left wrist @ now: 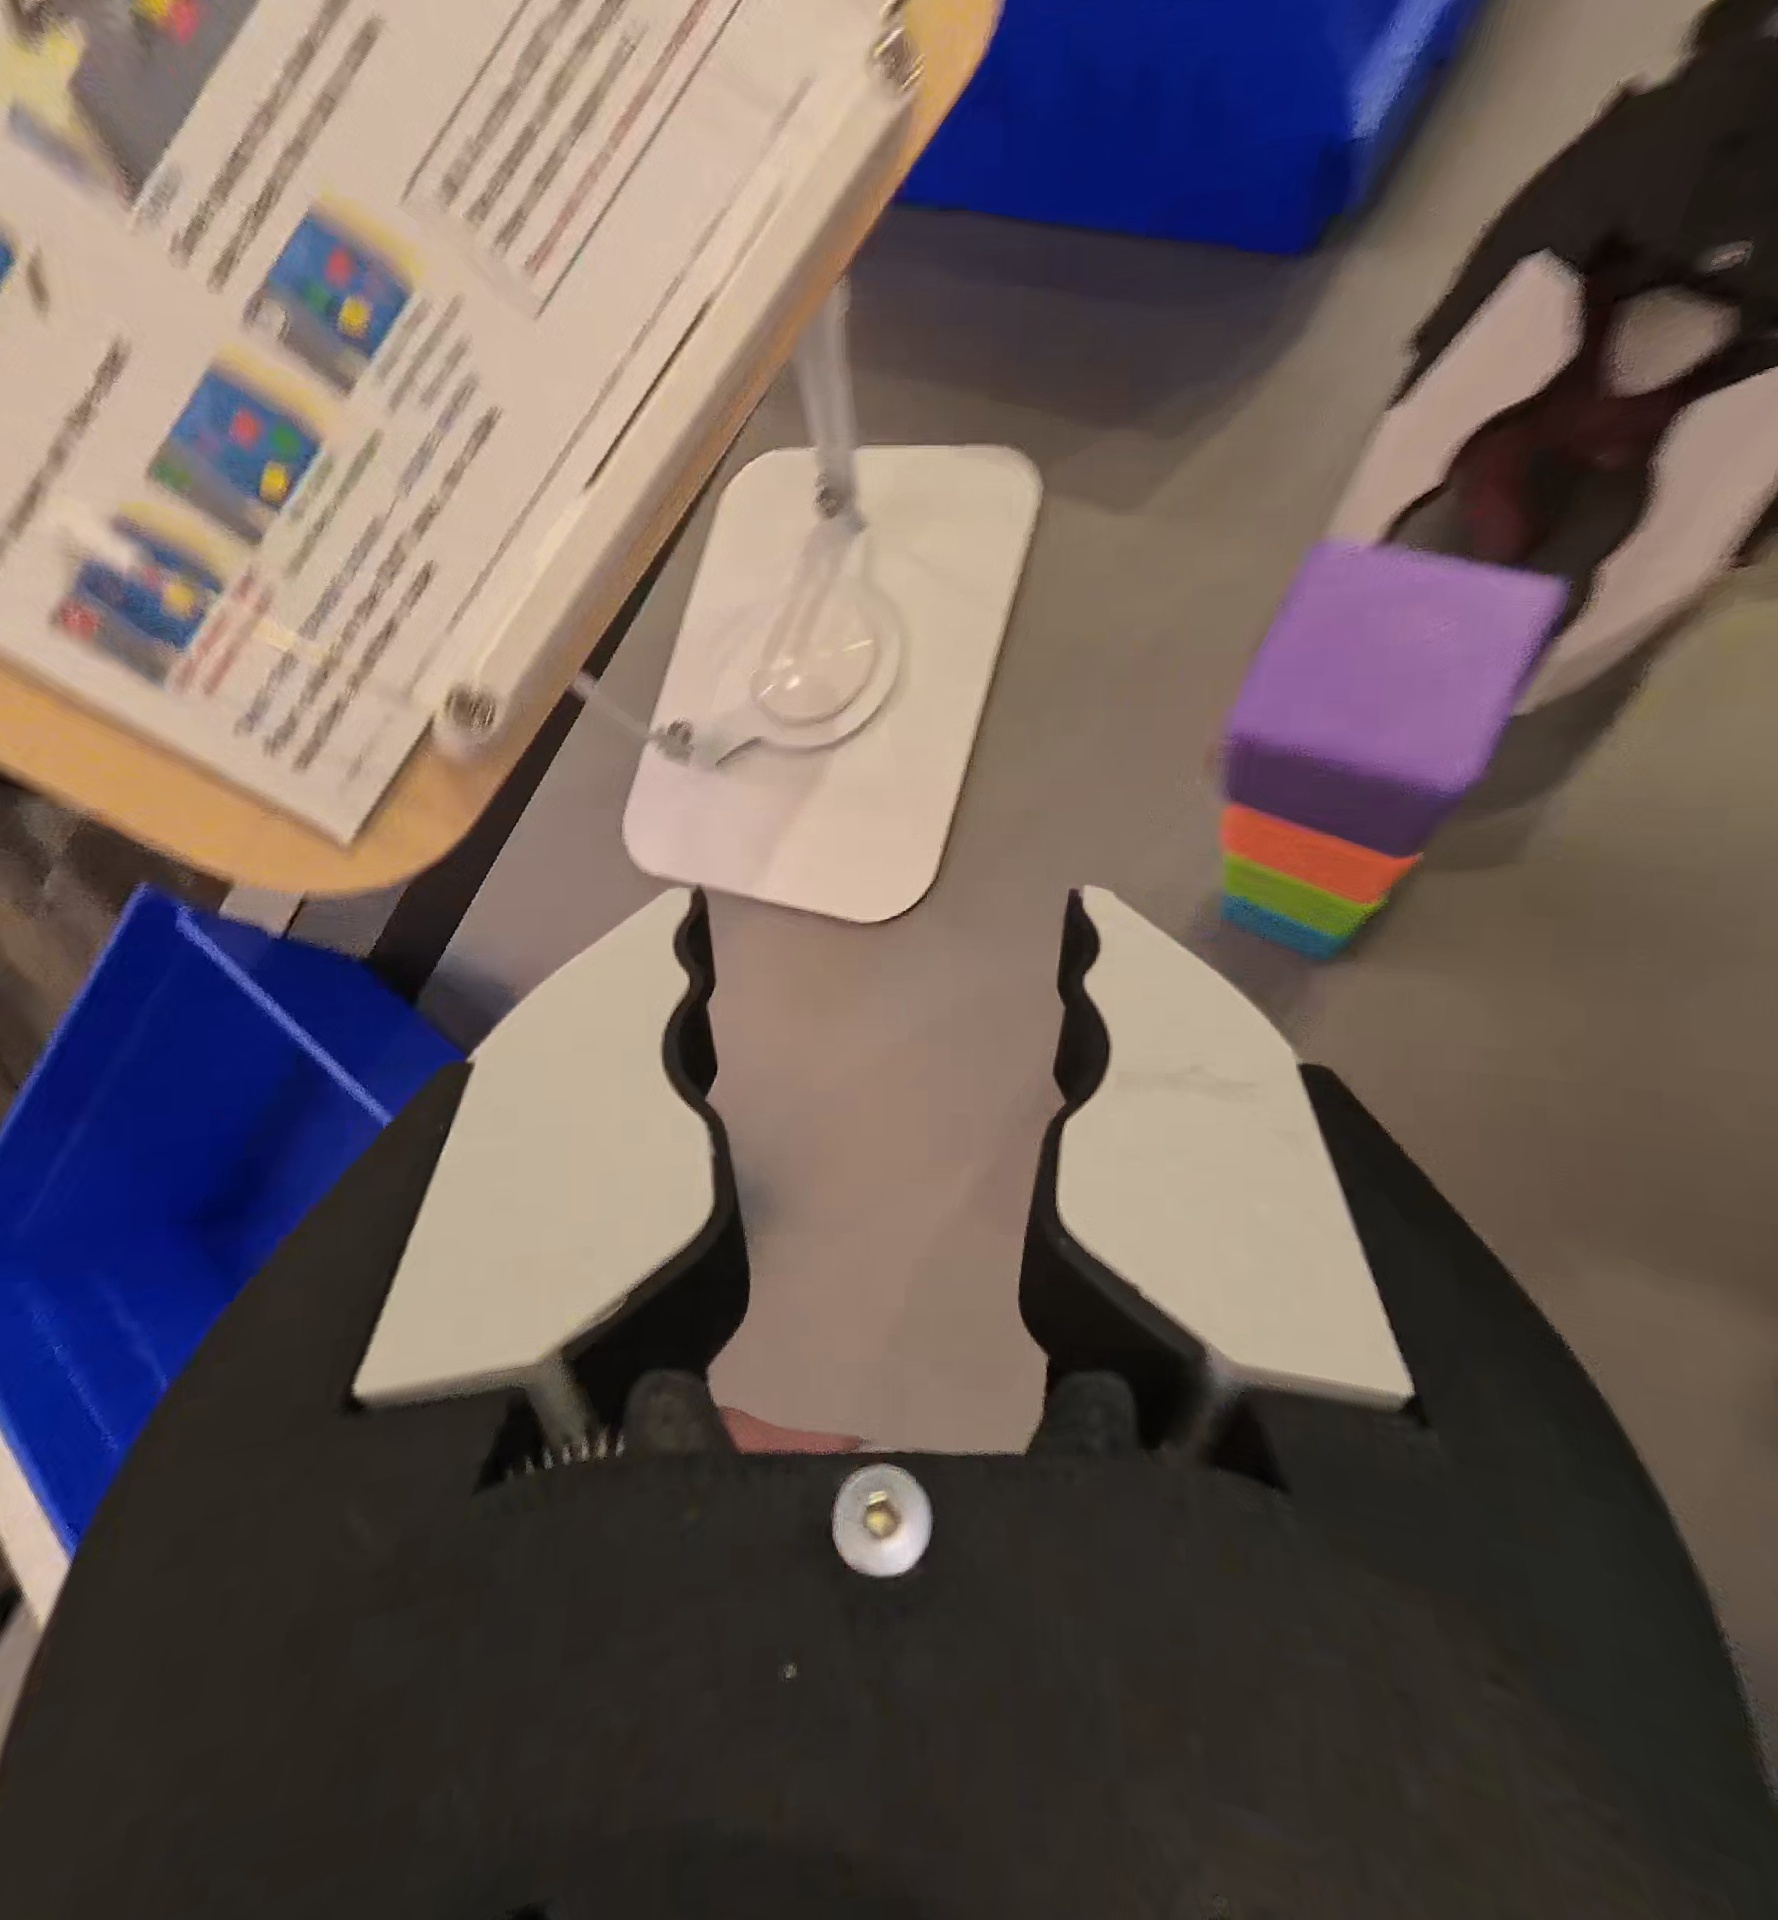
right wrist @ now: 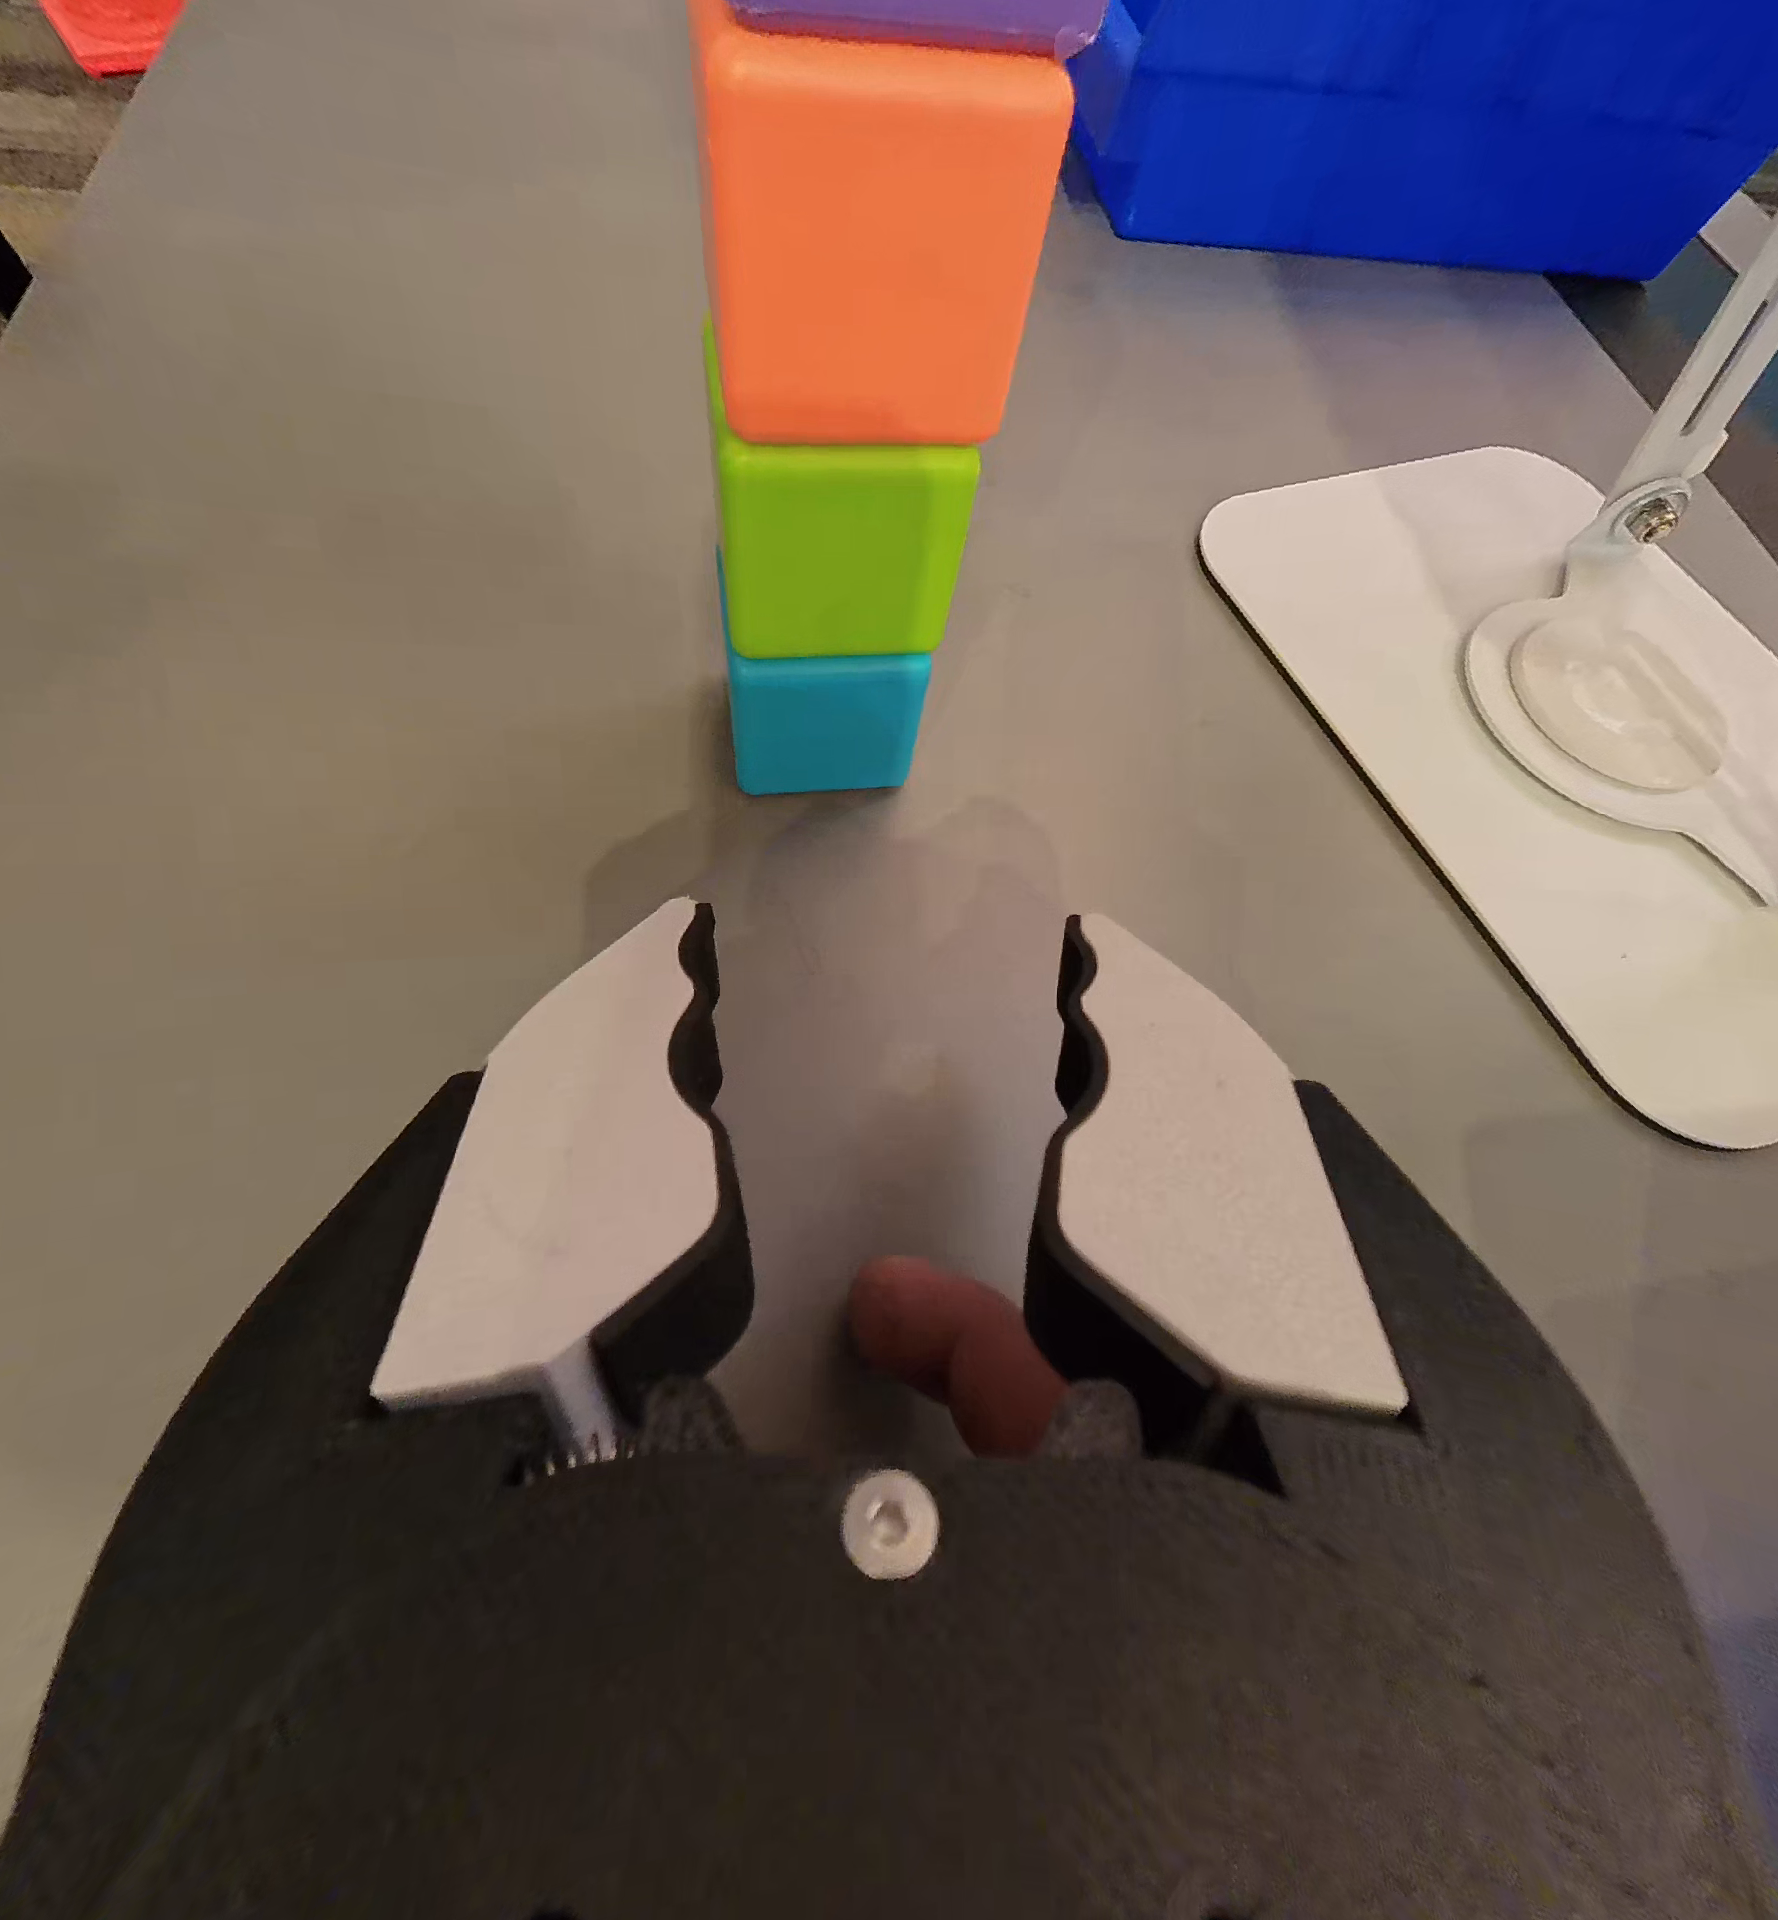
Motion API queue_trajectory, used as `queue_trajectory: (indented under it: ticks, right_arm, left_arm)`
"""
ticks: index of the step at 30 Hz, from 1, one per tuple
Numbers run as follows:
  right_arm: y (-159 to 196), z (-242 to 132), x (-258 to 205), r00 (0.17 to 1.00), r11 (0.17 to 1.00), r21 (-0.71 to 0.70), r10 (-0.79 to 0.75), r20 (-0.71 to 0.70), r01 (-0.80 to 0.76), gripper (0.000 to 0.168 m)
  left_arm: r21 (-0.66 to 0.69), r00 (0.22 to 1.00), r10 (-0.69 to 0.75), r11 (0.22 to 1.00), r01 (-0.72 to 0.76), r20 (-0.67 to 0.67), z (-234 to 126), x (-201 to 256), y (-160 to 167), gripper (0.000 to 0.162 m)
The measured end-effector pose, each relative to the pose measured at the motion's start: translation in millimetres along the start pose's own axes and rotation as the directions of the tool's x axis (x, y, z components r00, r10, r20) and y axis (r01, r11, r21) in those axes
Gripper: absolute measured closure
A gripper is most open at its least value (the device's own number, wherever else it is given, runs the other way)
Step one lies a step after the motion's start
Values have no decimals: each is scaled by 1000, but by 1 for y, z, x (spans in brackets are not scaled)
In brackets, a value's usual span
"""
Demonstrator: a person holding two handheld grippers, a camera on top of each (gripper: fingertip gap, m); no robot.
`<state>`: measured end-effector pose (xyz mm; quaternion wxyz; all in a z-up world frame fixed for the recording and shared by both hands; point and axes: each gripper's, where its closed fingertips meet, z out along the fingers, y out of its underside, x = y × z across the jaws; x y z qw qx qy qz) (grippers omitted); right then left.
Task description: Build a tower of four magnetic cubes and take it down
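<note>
A tower of cubes stands on the grey table: teal cube at the bottom, green cube, orange cube, and purple cube on top, cut off by the frame edge. In the left wrist view the same tower shows at the right, with the purple cube on top, then orange, green and teal. My right gripper is open and empty, just in front of the tower's base. It also shows in the left wrist view, behind the tower. My left gripper is open and empty, left of the tower.
A white stand base holds a tilted board with an instruction sheet; the base also shows in the right wrist view. A blue bin stands behind the tower, another blue bin at the left table edge. Some 25 centimetres of space lies between my two pairs of fingers.
</note>
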<state>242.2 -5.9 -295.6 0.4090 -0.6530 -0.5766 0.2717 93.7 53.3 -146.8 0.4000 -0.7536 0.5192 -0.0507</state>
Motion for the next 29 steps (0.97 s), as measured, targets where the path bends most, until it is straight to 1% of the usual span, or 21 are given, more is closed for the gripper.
queue_trajectory:
  ticks: [1,2,5,8,11,13,15,16,17,20,24,27,29]
  right_arm:
    - [0,0,0,1000,1000,4,2,-1,-2,105]
    - [-1,-1,1,1000,1000,10,7,-3,-7,105]
    - [-3,-3,4,999,999,32,33,-7,-32,105]
    - [-6,-6,9,998,997,60,58,-17,-57,106]
    - [-7,-8,16,996,995,73,69,-54,-65,108]
    - [-6,-7,21,994,995,71,72,-81,-66,110]
    - [-6,-8,24,992,995,74,73,-102,-65,111]
    - [-6,-8,27,991,995,76,72,-116,-63,113]
    - [-6,-9,29,989,995,78,71,-130,-61,114]
    - [-5,-9,34,984,996,73,58,-169,-47,120]
    - [-3,-8,38,975,999,43,18,-221,-9,127]
    - [-1,-11,43,966,999,39,6,-259,4,133]
    - [0,-12,47,959,999,34,5,-283,4,134]
  left_arm:
    - [14,999,-29,1000,28,27,6,-5,10,104]
    - [36,997,-63,997,62,45,13,-8,19,113]
    - [97,984,-169,982,162,63,41,-13,40,128]
    - [159,974,-218,966,205,67,68,-12,50,141]
    - [244,959,-258,944,224,119,87,-18,56,162]
    - [295,936,-313,920,258,161,94,-25,63,162]
    - [372,909,-390,874,313,150,98,-27,68,162]
    - [378,900,-416,860,343,128,102,-25,72,162]
    - [361,903,-419,860,360,99,105,-21,74,162]
    - [366,911,-383,878,309,150,101,-25,76,162]
    - [334,911,-395,880,337,122,110,-20,86,162]
    - [350,914,-374,887,302,159,106,-24,84,162]
    - [356,908,-383,883,305,172,106,-26,85,162]
